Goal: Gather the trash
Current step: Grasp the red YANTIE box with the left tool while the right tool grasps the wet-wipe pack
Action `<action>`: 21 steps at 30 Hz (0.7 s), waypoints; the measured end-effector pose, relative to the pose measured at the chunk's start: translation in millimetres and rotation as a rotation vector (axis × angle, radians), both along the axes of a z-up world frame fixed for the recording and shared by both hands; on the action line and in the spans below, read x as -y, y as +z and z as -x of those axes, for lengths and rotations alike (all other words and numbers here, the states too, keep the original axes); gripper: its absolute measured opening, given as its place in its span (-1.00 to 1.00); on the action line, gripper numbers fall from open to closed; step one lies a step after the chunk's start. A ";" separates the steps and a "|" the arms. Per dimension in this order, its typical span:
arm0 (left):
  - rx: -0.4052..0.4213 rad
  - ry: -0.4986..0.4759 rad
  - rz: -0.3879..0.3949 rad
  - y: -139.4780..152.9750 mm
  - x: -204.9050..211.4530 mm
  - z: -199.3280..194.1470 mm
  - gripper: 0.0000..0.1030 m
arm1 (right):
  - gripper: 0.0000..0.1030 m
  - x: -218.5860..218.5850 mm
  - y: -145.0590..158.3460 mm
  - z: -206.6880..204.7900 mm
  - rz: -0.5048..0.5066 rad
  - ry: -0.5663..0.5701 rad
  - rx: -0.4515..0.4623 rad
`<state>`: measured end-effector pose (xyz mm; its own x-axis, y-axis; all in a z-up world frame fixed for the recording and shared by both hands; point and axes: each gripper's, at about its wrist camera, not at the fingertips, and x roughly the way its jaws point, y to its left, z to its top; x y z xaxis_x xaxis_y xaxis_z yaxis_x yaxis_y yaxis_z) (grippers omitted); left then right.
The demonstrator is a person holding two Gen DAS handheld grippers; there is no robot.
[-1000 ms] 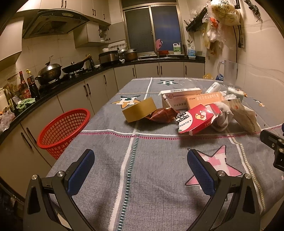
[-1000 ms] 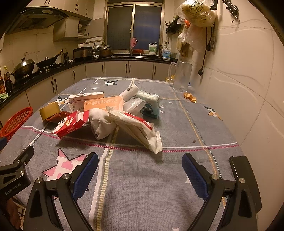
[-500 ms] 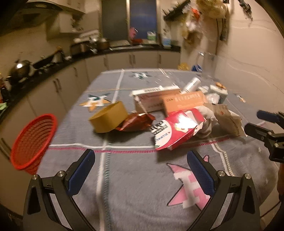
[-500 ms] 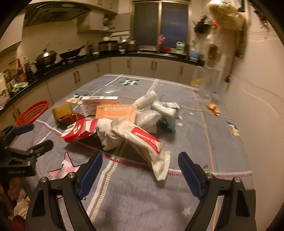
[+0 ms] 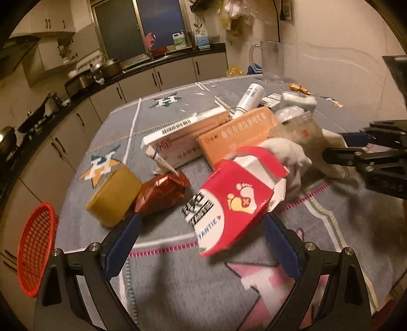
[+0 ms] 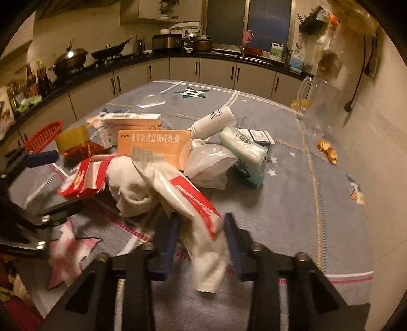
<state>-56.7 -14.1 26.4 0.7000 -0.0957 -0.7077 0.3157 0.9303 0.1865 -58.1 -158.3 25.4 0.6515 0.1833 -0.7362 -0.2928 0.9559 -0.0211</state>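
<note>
Both grippers closer to the trash pile than half a second ago.

Right gripper: fingers narrowed around the near end of the white-and-red plastic bag, contact blurred. Left gripper: fingers spread wide, the red carton lying between them, apart from both pads. Orange box, brown tape roll, foil wrapper farther on the grey tablecloth; red basket at far left.

Dim kitchen — beige cabinets, dark window, grey tablecloth.
</note>
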 end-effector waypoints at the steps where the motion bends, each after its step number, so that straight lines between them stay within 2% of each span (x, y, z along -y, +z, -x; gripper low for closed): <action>1: 0.002 -0.006 -0.001 0.5 1.8 -2.0 0.86 | -0.45 1.9 1.3 1.8 -0.014 -0.003 -0.001; 7: 0.032 -0.007 -0.023 0.8 14.6 -11.6 0.85 | -0.53 10.0 3.2 11.6 -0.116 -0.023 -0.018; 8: 0.028 -0.007 -0.024 0.0 15.5 -14.0 0.74 | -0.53 10.7 3.6 13.1 -0.131 -0.028 -0.020; 10: 0.009 -0.005 -0.017 -1.7 16.5 -18.6 0.57 | -0.53 13.8 5.4 16.9 -0.175 -0.030 -0.023; 13: -0.017 0.011 0.005 -4.0 14.8 -25.1 0.57 | -0.53 16.2 8.7 23.9 -0.231 -0.024 -0.024; 21: -0.118 0.046 0.107 -12.8 4.2 -44.2 0.56 | -0.53 16.1 11.1 31.9 -0.268 -0.028 -0.021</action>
